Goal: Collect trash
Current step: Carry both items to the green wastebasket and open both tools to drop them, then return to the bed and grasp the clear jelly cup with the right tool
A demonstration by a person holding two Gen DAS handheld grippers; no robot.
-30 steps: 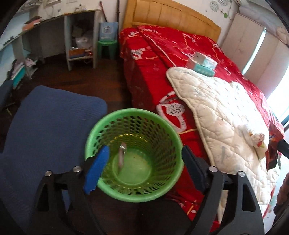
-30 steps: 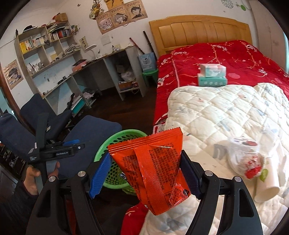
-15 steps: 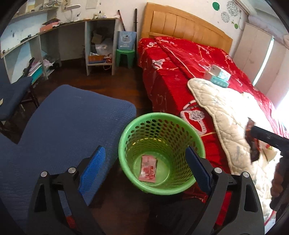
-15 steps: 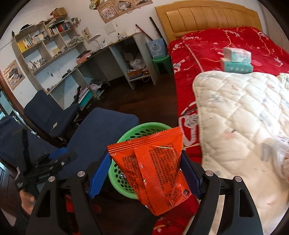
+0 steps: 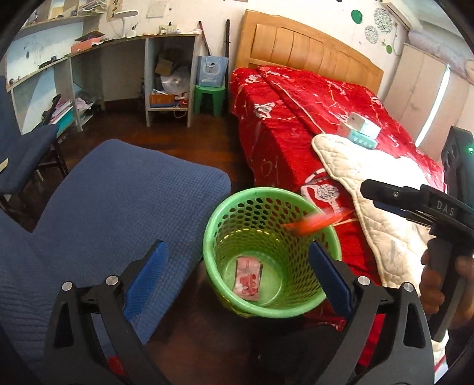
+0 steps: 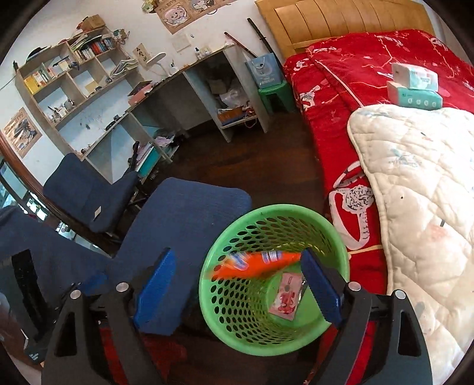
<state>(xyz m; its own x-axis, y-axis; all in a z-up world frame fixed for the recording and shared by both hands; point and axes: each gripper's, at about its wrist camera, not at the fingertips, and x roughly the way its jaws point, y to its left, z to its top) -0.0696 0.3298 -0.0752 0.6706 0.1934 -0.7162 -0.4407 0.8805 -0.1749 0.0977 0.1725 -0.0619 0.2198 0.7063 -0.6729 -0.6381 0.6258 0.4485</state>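
Orange wrapper (image 6: 251, 263) mid-air inside green basket (image 6: 331, 234)

left tongs (image 5: 235, 278): opening, nothing between | right tongs (image 6: 237, 284): opening, angled down, pads bare

A bedroom with a dark wooden floor (image 6: 246, 165) and white walls; a bed (image 5: 299, 118) with a light wooden headboard (image 5: 308, 50) carries a red cover and a quilted cream blanket (image 6: 420, 183). Along the far wall runs a long pale bench (image 6: 177, 77) with open shelving (image 6: 65, 74) above it — books, papers, a white lamp — and cartoon posters (image 6: 189, 9) higher up. Blue padded chairs (image 5: 118, 207) stand in the foreground, a small green stool (image 5: 209, 99) sits by the headboard, and daylight comes in at the right past a pale wardrobe (image 5: 420, 86).
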